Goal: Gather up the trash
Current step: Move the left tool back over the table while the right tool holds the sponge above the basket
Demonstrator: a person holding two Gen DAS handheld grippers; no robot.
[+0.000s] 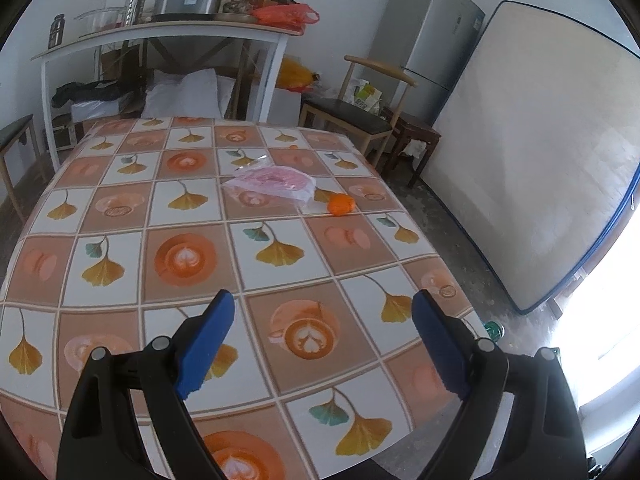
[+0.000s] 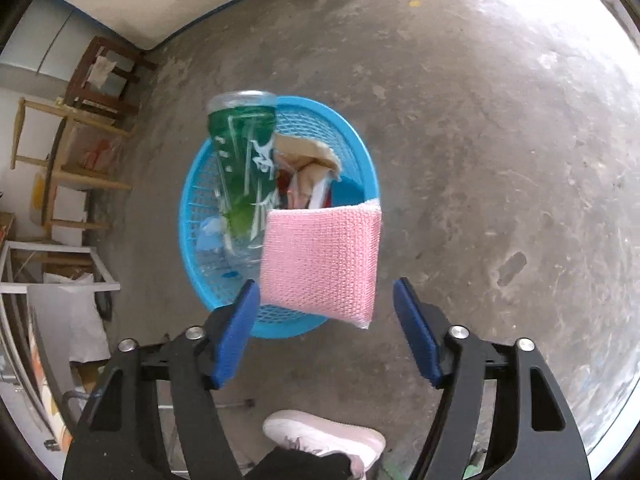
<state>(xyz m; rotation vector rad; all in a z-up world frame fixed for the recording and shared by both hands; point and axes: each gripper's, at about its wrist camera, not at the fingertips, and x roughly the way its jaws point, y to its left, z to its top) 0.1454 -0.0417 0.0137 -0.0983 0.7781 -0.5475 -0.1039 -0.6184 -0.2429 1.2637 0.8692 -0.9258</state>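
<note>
Right claw (image 2: 322, 330) above the blue mesh basket (image 2: 192, 216) on the concrete floor (image 2: 480, 160); its jaws stand apart, pressing on nothing. A pink sponge (image 2: 320, 264) hangs just ahead of the pads, overlapping the basket's near rim; whether it rests on the rim or is in free fall cannot be told. The basket already holds a green plastic bottle (image 2: 244, 160), standing tilted, and crumpled paper and wrappers (image 2: 308, 168). A pale shoe (image 2: 324, 436) of the person shows at the lower edge.

Left claw (image 1: 324, 344) over the near part of the tabletop (image 1: 120, 208), jaws wide apart and empty, pointing across the patterned cloth. Well ahead of it lie a clear plastic bag with pink contents (image 1: 272, 182) and, just beside that, a small orange object (image 1: 341, 204), possibly a fruit or its peel; a scrap of clear film (image 1: 256, 159) lies beyond the bag.

Progress, as judged: several items are collected, the sponge appears to be the current deposit, and at least the bag, the orange object and the film remain on the tabletop.

The right view alone shows the basket and its contents. The left view alone shows the remaining trash, plus the shelf (image 1: 160, 36), refrigerator (image 1: 432, 36) and leaning mattress (image 1: 540, 152).
</note>
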